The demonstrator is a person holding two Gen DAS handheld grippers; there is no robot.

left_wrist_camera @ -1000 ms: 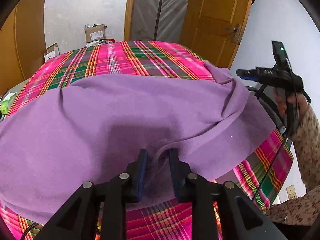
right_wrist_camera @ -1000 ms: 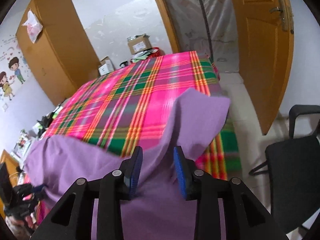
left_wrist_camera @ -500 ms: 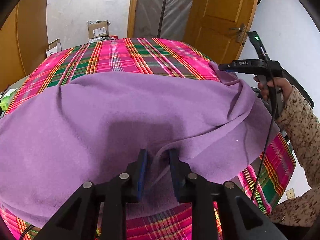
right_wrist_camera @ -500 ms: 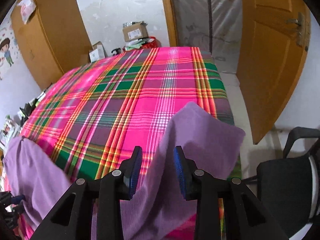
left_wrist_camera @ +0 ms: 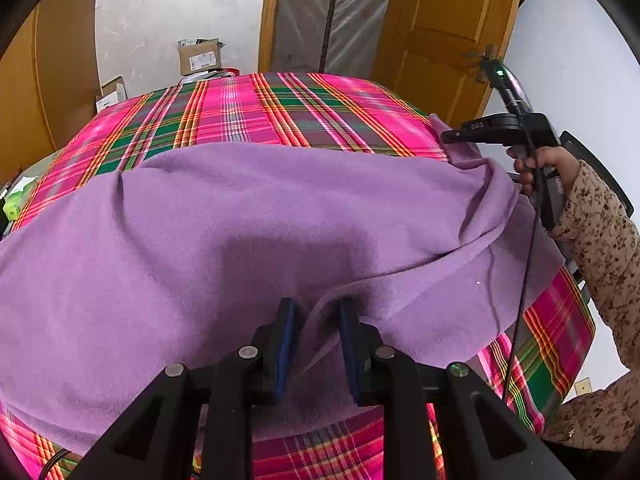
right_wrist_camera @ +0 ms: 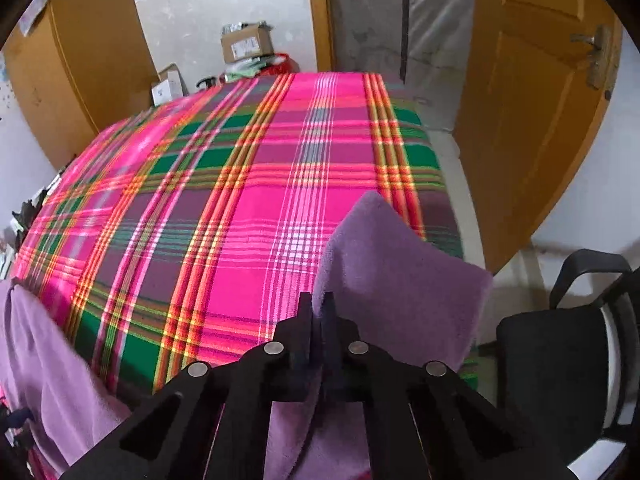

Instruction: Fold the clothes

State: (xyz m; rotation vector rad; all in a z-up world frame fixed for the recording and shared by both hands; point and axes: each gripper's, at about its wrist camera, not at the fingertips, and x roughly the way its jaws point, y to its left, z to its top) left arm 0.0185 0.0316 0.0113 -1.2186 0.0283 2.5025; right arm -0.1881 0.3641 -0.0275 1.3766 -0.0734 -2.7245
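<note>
A purple fleece cloth [left_wrist_camera: 280, 220] lies spread over the near part of a table under a pink and green plaid tablecloth [left_wrist_camera: 280, 108]. My left gripper [left_wrist_camera: 316, 312] is at the cloth's near edge; its jaws stand apart with a raised fold of cloth between them, and the pads do not visibly squeeze it. My right gripper [right_wrist_camera: 318, 304] is shut on the cloth's right corner [right_wrist_camera: 400, 280], which stands up above the tablecloth [right_wrist_camera: 240, 200]. In the left wrist view the right gripper [left_wrist_camera: 446, 138] shows at the far right corner, held by a hand [left_wrist_camera: 548, 160].
A black office chair [right_wrist_camera: 560, 360] stands to the right of the table. An orange door [right_wrist_camera: 540, 100] stands behind it. Cardboard boxes [left_wrist_camera: 199, 56] sit beyond the table's far edge. A wooden cabinet [right_wrist_camera: 80, 60] is at the left.
The right gripper has moved further along the table's right side and shut on the cloth's corner; it was open before. The left gripper has stayed put.
</note>
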